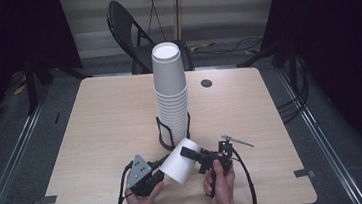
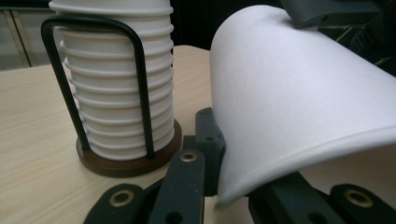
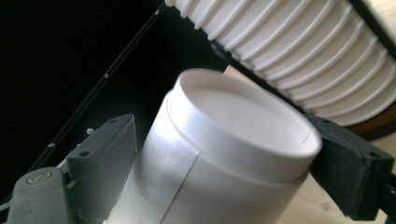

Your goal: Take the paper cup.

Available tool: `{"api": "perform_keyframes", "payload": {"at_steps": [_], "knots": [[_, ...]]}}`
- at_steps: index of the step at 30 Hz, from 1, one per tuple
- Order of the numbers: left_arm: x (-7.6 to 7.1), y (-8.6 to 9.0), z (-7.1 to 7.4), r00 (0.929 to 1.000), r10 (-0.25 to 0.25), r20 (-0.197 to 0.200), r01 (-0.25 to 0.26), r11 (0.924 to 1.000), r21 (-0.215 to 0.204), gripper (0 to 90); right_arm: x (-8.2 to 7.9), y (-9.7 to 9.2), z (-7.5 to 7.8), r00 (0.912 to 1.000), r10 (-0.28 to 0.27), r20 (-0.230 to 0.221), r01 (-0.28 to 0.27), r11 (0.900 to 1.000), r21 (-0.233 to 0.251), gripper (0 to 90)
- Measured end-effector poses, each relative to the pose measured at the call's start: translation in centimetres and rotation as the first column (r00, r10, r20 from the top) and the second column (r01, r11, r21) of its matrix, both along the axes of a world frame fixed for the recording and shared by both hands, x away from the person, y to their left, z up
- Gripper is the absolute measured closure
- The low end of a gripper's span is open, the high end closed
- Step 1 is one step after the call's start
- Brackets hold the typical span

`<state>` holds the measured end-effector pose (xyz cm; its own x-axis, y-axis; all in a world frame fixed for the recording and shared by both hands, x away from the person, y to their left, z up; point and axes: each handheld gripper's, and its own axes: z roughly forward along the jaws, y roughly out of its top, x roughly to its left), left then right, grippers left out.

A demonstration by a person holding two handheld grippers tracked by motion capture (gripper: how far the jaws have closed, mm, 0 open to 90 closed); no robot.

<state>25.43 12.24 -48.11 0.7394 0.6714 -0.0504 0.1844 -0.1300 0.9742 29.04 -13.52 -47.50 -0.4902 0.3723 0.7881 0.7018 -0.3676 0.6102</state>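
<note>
High view overhead; tool views close, sharing cup stack (image 2: 116, 88).

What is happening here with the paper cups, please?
A person sits at a wooden table and holds one white paper cup between two hand-held grippers. The left gripper pinches the cup at its wide rim, and the right gripper clamps it near the base. The cup lies tilted, just in front of a tall stack of cups standing in a black wire holder. The cup is apart from the stack.
</note>
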Motion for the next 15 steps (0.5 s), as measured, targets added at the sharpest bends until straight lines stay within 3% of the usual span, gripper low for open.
{"api": "perform_keyframes", "payload": {"at_steps": [3,7,15], "knots": [[0.0,0.2,0.2,0.9998,-0.015,-0.014,0.015,0.9998,0.013,86.3,0.0,-0.5,0.2,0.9988,-0.025,0.042,0.026,0.9992,-0.032,12.7],[0.1,0.6,0.4,0.9997,-0.014,-0.02,0.014,0.9989,0.044,86.3,-0.1,-0.6,0.2,0.9976,-0.04,0.056,0.042,0.9985,-0.035,12.8],[0.3,1.4,0.6,0.9993,-0.002,-0.038,0.004,0.9979,0.064,86.3,-0.5,-1.2,0.5,0.9842,-0.058,0.167,0.076,0.9915,-0.105,12.7]]}}
